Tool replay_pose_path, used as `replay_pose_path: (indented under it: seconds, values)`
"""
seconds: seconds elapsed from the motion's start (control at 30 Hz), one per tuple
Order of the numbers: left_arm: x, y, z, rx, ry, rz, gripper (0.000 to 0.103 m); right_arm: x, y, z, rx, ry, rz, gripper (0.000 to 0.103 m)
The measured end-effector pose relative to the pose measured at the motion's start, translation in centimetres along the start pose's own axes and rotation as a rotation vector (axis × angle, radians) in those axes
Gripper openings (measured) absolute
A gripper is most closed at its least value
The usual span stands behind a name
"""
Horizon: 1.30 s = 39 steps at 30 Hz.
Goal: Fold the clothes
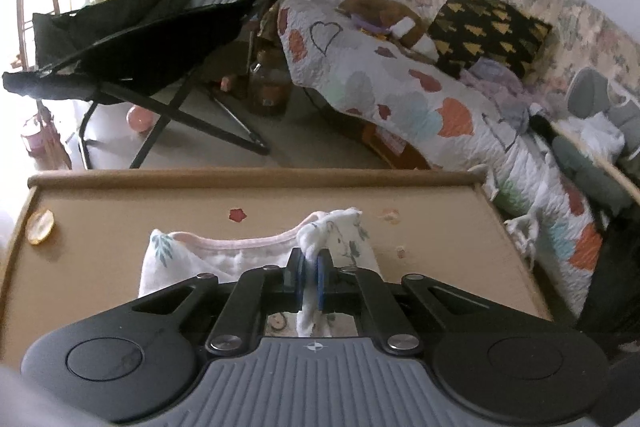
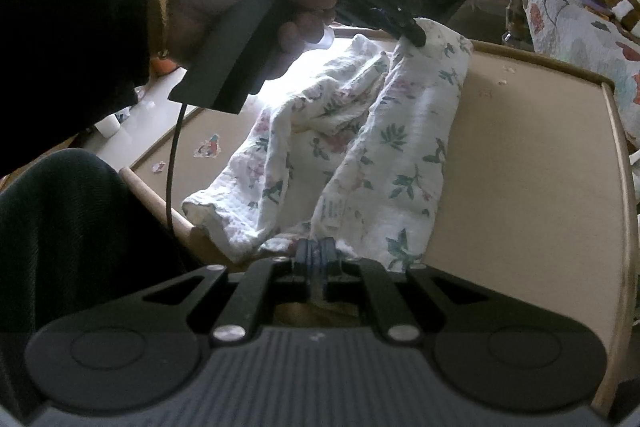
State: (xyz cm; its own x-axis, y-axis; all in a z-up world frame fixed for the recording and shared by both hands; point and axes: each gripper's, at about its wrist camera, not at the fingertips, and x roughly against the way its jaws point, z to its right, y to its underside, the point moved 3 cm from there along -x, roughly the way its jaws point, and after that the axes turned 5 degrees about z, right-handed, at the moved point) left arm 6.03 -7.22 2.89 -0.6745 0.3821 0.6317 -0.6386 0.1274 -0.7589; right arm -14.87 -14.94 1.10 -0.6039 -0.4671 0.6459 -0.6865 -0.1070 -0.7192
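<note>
The flowered garment (image 2: 360,147) hangs slack over the desk (image 2: 520,187), stretched between our left tongs (image 1: 309,267) and right tongs (image 2: 318,255), each pinching a corner. We judge both corners must stay level and taut, so the fold lands straight.

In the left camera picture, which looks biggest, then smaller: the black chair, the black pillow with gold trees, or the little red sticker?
1. Black chair
2. Black pillow with gold trees
3. Red sticker on the table

That is only how they look; the sticker is nearest.
</note>
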Motion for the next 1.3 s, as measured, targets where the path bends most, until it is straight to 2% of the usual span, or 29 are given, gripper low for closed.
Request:
replay_pose_path:
  seconds: [0.23,0.33,0.47,0.5,0.73,0.8,0.83,0.87,1.3]
  values:
    - [-1.7,1.0,-1.1,-0.017,-0.026,-0.048,0.006,-0.2,0.1,0.1,0.0,-0.001,-0.01,0.005]
    - [-1.8,1.2,-1.4,-0.004,-0.023,-0.033,0.007,-0.2,0.1,0.1,-0.004,-0.002,-0.01,0.005]
    - [-1.3,1.0,-1.9,0.042,-0.019,-0.003,0.014,-0.2,0.1,0.1,-0.006,-0.002,-0.009,0.005]
    - [-0.9,0.8,-2.1,0.064,-0.016,0.011,0.018,-0.2,0.1,0.2,-0.01,-0.002,-0.009,0.005]
    - [2.1,-0.3,-2.6,0.168,0.0,0.064,0.02,0.2,0.1,0.3,-0.036,0.001,-0.005,0.008]
    - [3.0,-0.4,-2.7,0.193,0.002,0.074,0.032,0.3,0.1,0.2,-0.033,0.002,-0.004,0.009]
    - [3.3,-0.4,-2.7,0.207,0.005,0.076,0.044,0.3,0.1,0.1,-0.031,0.002,-0.004,0.009]
    - [3.8,-0.2,-2.7,0.213,0.006,0.077,0.046,0.3,0.1,0.1,-0.029,0.004,-0.003,0.01]
    - [11.1,3.4,-2.4,0.256,0.003,0.075,0.046,2.0,-0.8,0.3,-0.061,0.001,0.026,0.018]
